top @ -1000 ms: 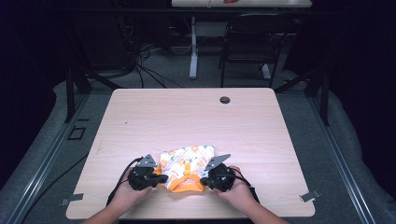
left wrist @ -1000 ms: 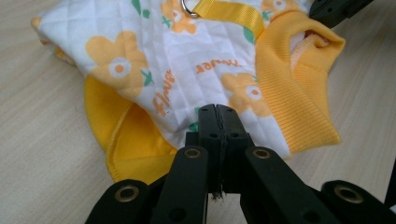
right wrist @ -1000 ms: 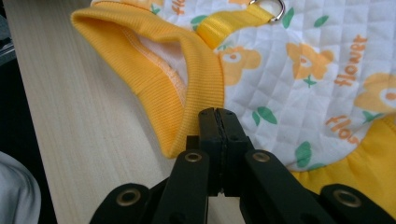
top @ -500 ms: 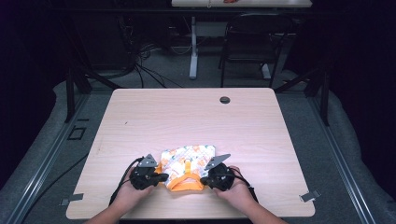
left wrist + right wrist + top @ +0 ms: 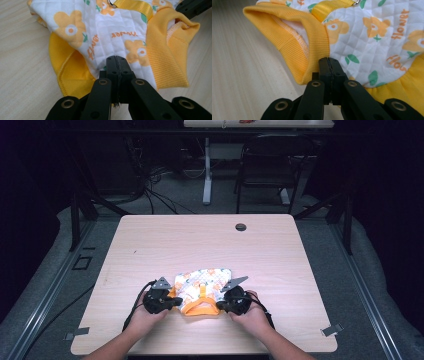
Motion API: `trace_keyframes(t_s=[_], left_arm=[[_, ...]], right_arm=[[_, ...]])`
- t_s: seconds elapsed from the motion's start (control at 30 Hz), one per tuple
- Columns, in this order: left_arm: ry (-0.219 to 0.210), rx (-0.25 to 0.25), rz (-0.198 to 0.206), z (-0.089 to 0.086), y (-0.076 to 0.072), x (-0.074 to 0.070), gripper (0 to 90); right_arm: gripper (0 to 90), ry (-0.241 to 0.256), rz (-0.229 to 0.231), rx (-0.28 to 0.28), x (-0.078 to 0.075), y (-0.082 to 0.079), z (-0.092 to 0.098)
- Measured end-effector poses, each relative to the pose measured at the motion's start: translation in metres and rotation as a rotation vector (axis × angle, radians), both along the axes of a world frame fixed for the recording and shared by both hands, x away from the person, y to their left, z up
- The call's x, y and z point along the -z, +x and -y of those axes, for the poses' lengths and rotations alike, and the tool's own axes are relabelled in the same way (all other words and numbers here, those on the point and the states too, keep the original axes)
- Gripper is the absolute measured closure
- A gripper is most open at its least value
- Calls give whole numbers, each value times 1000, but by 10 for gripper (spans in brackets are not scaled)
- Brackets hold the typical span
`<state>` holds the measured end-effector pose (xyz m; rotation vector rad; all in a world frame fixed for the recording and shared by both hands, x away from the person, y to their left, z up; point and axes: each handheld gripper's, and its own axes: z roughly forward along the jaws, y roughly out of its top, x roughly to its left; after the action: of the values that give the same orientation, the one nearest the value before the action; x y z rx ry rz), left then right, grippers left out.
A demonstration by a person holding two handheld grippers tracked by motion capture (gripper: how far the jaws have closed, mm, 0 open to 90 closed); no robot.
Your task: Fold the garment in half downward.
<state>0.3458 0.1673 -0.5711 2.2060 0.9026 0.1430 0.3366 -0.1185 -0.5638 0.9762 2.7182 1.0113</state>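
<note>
Lying on the near part of the desk (image 5: 150, 245), a small quilted garment (image 5: 202, 285) is between the two tongs in the high view. It is white with orange flowers and has orange ribbed edges. The left tongs (image 5: 172, 301) meet its left edge and the right tongs (image 5: 220, 303) meet its right edge. Each is held in a hand, the left hand (image 5: 145, 315) and the right hand (image 5: 252, 315), and both forearms come in from the near edge of the desk. A round hole (image 5: 240, 227) is in the desk far beyond the tongs. Behind the desk a chair (image 5: 265, 165) stands on the floor.

In the left gripper view, the left tongs (image 5: 117, 61) have their jaws pressed together on the white quilted cloth, just beside the orange sleeve trim (image 5: 67, 77), which lies to their left. The word "flower" is printed on the cloth ahead of the tips. A yellow strap (image 5: 135, 6) with a metal ring (image 5: 111, 3) crosses the far part of the garment. The ribbed collar (image 5: 165, 50) lies to the right of the tips, and the other tongs (image 5: 193, 7) touch it at the top right corner.

In the right gripper view, the right tongs (image 5: 329, 62) are closed on the garment where the ribbed collar (image 5: 294, 40) meets the white cloth (image 5: 367, 37). The collar stands open to the left of the tips. Bare desk (image 5: 242, 75) is further left.
</note>
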Motion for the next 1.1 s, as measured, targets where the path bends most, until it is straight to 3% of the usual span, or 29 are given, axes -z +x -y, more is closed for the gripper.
trace_keyframes(t_s=[0.13, 0.3, 0.53, 0.83, 1.1], left_arm=[[-10, -16, -4, 0, 8, 0, 900], [-15, -35, 1, 2, 16, 1, 900], [-64, -70, -11, 0, 26, 4, 900], [-40, -77, -14, 2, 37, 2, 900], [-58, -97, -7, 1, 43, 4, 900]], right_arm=[[900, 18, -7, 27, 1, 8, 2], [900, 2, 7, 50, 0, 18, 1], [900, -6, 9, 74, 0, 30, 1], [899, -13, 8, 91, -1, 40, -2], [899, -20, 10, 96, -1, 47, -2]])
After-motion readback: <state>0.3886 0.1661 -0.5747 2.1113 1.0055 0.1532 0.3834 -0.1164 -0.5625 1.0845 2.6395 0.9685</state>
